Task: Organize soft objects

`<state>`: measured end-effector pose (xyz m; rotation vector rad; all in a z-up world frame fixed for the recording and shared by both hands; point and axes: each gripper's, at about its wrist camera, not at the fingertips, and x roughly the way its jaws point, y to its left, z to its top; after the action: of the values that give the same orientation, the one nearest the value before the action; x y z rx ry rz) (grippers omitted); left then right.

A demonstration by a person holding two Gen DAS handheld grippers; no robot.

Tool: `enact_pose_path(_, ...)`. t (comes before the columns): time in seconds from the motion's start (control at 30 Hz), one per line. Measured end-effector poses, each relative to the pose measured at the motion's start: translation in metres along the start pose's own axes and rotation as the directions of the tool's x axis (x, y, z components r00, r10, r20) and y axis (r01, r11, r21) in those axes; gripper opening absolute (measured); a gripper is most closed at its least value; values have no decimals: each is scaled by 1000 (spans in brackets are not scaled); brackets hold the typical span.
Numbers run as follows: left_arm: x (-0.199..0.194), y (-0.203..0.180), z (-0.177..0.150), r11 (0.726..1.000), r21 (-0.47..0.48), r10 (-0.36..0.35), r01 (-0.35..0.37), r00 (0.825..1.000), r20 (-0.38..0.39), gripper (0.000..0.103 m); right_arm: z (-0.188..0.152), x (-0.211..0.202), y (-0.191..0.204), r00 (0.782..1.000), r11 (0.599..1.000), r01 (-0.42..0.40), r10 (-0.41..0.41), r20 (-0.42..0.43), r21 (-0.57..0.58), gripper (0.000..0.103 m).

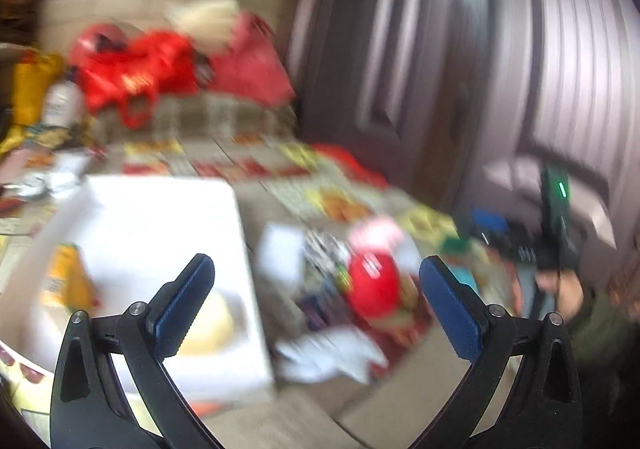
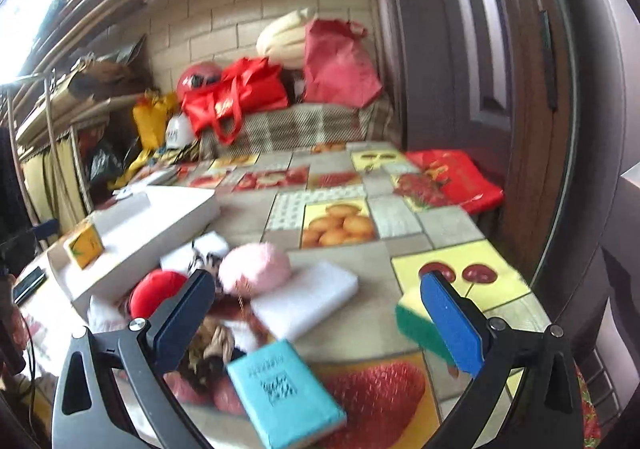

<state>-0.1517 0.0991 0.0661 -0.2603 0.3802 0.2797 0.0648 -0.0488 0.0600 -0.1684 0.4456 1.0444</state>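
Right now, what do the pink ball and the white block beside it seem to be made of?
The pink ball looks like plush: its outline is fuzzy and matte. The white block is probably foam: a plain matte slab without gloss or print. Blur leaves both uncertain.

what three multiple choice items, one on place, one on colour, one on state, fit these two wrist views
1. Where does the orange carton stand?
A. in the white tray
B. on the red bag
C. on the teal packet

2. What colour is the fluffy ball next to the white foam block?
A. blue
B. pink
C. black

3. How do the jaws of the right gripper stand?
A. shut on the sponge
B. shut on nothing
C. open, holding nothing

Answers: 1 A, the carton sits inside the tray's rim. 2 B, its pile is pale pink. 3 C, both pads are wide apart with only the table between them.
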Motion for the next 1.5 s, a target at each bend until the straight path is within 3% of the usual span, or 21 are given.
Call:
enact_pose_path(0.13,29,-13,-4,995,33,-84,92,977,-195,103,-7,14,5,993,998,-46,40,-110,-49,103)
enact_pose_path(0.23,47,-24,-13,992,92,-52,83,954,-297,103,-16,23,12,977,991,-90,69,-201,-96,102)
enact_pose_path(0.5,71,-27,-22,994,72,-52,84,930,-364,102,-32,33,19,946,981,-119,65,-316,-154,93)
enact_pose_path(0.6,58,-15,-12,994,-19,-105,105,945,-309,102,-30,34,14,945,983,-127,80,-316,-131,93)
enact_pose_path(0.7,24,6,6,982,-141,-153,127,970,-189,103,-30,34,9,944,986,-136,99,-316,-98,93)
enact_pose_path(0.83,-64,38,25,968,-240,-64,70,997,32,103,-29,33,3,941,986,-155,131,-312,-55,93)
enact_pose_path(0.9,-125,52,27,964,-267,35,6,989,146,103,-29,32,2,940,985,-167,147,-309,-39,93)
enact_pose_path(0.97,-194,66,20,944,-315,178,-96,953,243,103,-29,32,0,938,984,-179,162,-305,-27,93)
enact_pose_path(1.0,-229,72,16,924,-350,263,-157,923,281,103,-29,32,0,938,983,-184,168,-304,-24,93)
enact_pose_path(1.03,-267,77,8,892,-393,360,-225,878,315,103,-29,31,0,937,982,-188,172,-304,-23,93)
enact_pose_path(1.1,-342,82,-13,797,-489,555,-356,750,359,103,-28,31,1,937,981,-194,178,-301,-24,93)
enact_pose_path(1.17,-420,81,-40,645,-602,745,-471,564,356,103,-28,31,1,936,979,-202,187,-299,-20,93)
enact_pose_path(1.2,-456,76,-54,538,-660,834,-523,444,328,103,-28,31,0,935,978,-206,192,-299,-17,93)
enact_pose_path(1.23,-492,67,-68,408,-714,912,-569,291,289,103,-28,32,-1,933,977,-211,198,-301,-12,93)
enact_pose_path(1.27,-525,52,-82,266,-753,962,-602,114,248,103,-28,33,-1,931,977,-214,202,-304,-8,93)
enact_pose_path(1.3,-552,36,-95,142,-776,973,-614,-57,223,103,-28,33,-2,929,976,-217,205,-306,-5,93)
enact_pose_path(1.37,-589,6,-120,-71,-810,928,-581,-337,160,103,-28,34,-2,927,975,-222,211,-309,-2,93)
enact_pose_path(1.4,-601,-4,-129,-160,-820,892,-549,-437,119,103,-28,34,-2,927,975,-223,211,-309,-2,93)
enact_pose_path(1.43,-609,-12,-136,-223,-824,858,-521,-506,88,103,-28,34,-1,927,975,-222,211,-309,-2,93)
enact_pose_path(1.47,-612,-17,-141,-264,-820,831,-508,-551,74,103,-28,34,-1,928,975,-222,210,-308,-1,93)
enact_pose_path(1.5,-609,-17,-143,-289,-810,814,-511,-577,74,103,-28,34,-2,928,975,-221,210,-307,0,93)
